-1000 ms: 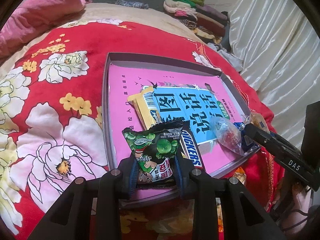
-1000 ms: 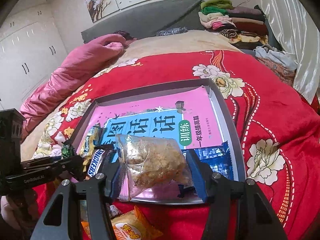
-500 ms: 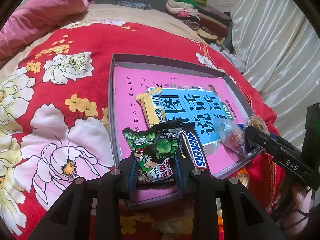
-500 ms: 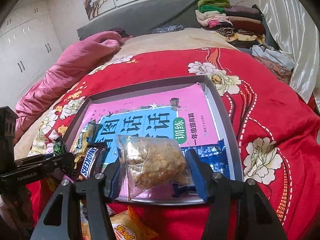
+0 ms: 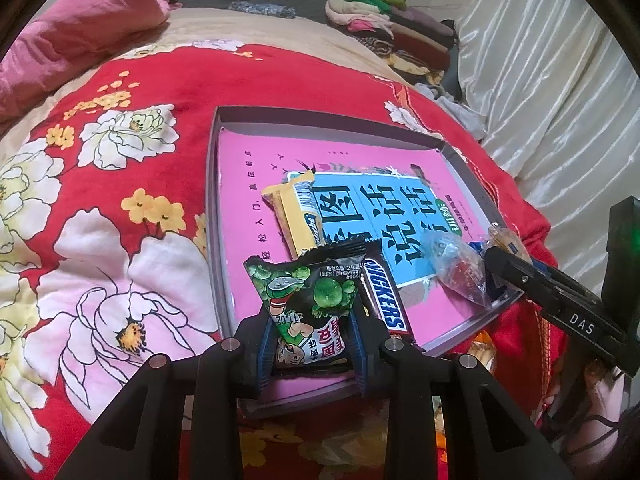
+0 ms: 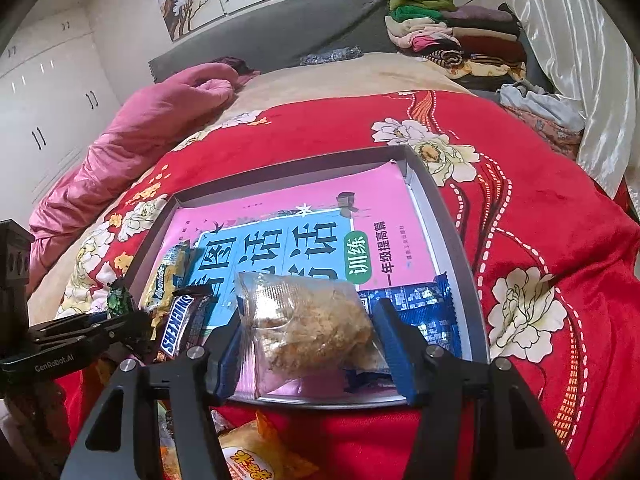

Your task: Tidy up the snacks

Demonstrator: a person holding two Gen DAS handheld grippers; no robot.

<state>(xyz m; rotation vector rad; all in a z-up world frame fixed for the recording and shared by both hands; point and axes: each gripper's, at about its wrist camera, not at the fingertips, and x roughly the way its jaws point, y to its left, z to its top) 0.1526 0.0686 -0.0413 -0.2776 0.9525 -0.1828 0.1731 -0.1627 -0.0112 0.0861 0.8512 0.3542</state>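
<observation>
A grey tray point(image 5: 212, 208) with a pink and blue book in it lies on the red flowered bedspread. My left gripper point(image 5: 312, 336) is shut on a green pea snack packet point(image 5: 308, 296), held upright over the tray's near edge. Beside it in the tray lie a Snickers bar point(image 5: 384, 296) and a yellow bar point(image 5: 294, 216). My right gripper point(image 6: 308, 344) is shut on a clear bag of brown crumbly snack point(image 6: 312, 328) over the tray's point(image 6: 452, 240) near right corner, above a blue packet point(image 6: 424, 312). The left gripper point(image 6: 132, 320) shows at the left of the right wrist view.
An orange snack packet point(image 6: 256, 456) and other wrappers lie on the bedspread just below the tray's near edge. A pink quilt point(image 6: 160, 112) is bunched at the far left. Folded clothes point(image 6: 448, 36) are stacked at the far right, by a white curtain point(image 5: 540, 100).
</observation>
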